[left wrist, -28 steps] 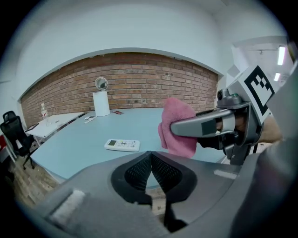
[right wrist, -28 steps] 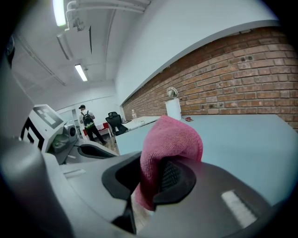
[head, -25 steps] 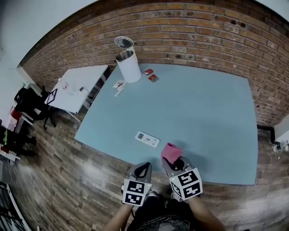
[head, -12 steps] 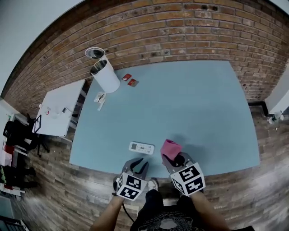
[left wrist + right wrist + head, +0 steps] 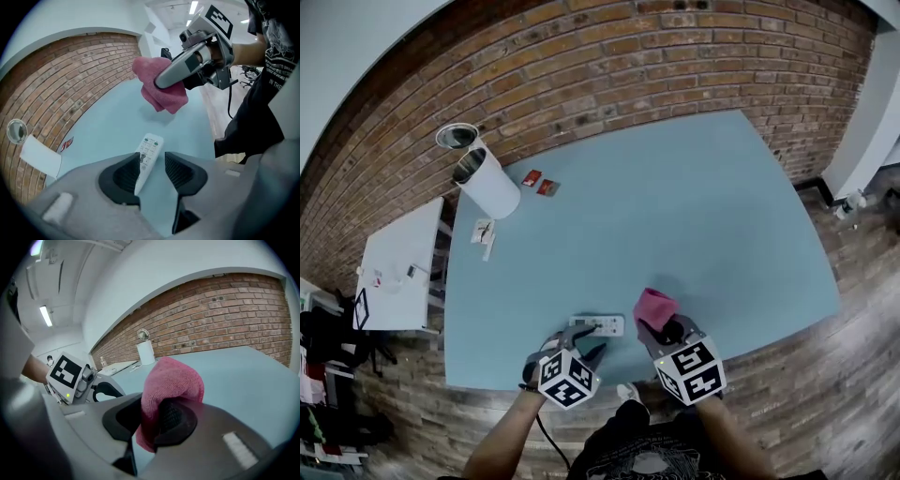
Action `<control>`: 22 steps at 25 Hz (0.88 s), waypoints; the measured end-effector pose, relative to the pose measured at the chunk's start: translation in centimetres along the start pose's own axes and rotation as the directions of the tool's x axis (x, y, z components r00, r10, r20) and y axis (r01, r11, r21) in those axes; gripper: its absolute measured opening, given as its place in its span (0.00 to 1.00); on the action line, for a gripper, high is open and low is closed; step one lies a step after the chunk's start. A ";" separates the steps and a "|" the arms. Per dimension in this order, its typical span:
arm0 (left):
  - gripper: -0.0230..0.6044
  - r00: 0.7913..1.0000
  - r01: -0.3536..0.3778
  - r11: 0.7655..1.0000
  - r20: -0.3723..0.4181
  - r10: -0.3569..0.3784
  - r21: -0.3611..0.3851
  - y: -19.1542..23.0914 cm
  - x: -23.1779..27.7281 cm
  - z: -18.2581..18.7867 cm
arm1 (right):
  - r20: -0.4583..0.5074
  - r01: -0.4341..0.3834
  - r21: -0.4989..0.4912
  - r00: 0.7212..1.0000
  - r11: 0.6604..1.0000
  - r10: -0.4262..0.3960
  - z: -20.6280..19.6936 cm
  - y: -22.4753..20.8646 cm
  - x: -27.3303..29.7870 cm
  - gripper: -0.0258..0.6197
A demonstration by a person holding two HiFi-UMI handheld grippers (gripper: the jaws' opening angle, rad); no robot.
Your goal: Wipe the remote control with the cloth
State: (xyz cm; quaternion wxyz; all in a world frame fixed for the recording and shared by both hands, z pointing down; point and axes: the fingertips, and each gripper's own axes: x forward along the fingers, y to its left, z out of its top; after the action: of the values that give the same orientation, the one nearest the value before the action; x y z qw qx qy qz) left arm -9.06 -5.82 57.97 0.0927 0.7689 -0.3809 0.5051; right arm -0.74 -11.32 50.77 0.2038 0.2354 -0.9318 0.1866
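Plainly the remote control (image 5: 149,151) is a light, stiff slab of smooth white plastic, and I judge that it would skid on the pale blue surface (image 5: 694,216) if rubbed without being held. It lies flat, buttons up, near the front edge of the surface, just to the left of the cloth in the head view. There its long axis runs roughly along that front edge. In the left gripper view it runs straight away from the camera, with the near end between the jaws and the far end, which bears small green marks, pointing toward the cloth.

The left gripper (image 5: 153,164) has just been opening its jaws. They stand apart with the remote's near end between them, close by one pad and with a clear gap at the other, so nothing is gripped yet. The best hold, as I judge it, is across the two long side edges near that end. The narrow width fits the jaws, the hard casing will bear a firm pinch, and most of the button face stays free for wiping.

The cloth (image 5: 173,378) is pink, soft and limp, and it bunches where it is pinched. The right gripper (image 5: 152,416) has its jaws closed on one fold, with the rest puffing out ahead of them, apparently just above the surface beside the remote. Being soft, it should drape over the buttons under light pressure.
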 end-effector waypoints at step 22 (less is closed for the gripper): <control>0.52 0.870 0.477 0.820 -0.304 -0.389 0.316 0.5 5.2 -2.1 | -0.010 0.238 0.092 0.971 0.967 -0.238 -0.3 -0.4 0.6 0.13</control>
State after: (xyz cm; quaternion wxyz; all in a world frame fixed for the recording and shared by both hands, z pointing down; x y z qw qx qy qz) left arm -9.82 -7.65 63.21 0.0969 0.7759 -0.0763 0.6186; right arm -0.99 -11.75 51.38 0.2130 0.3546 -0.8874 0.2034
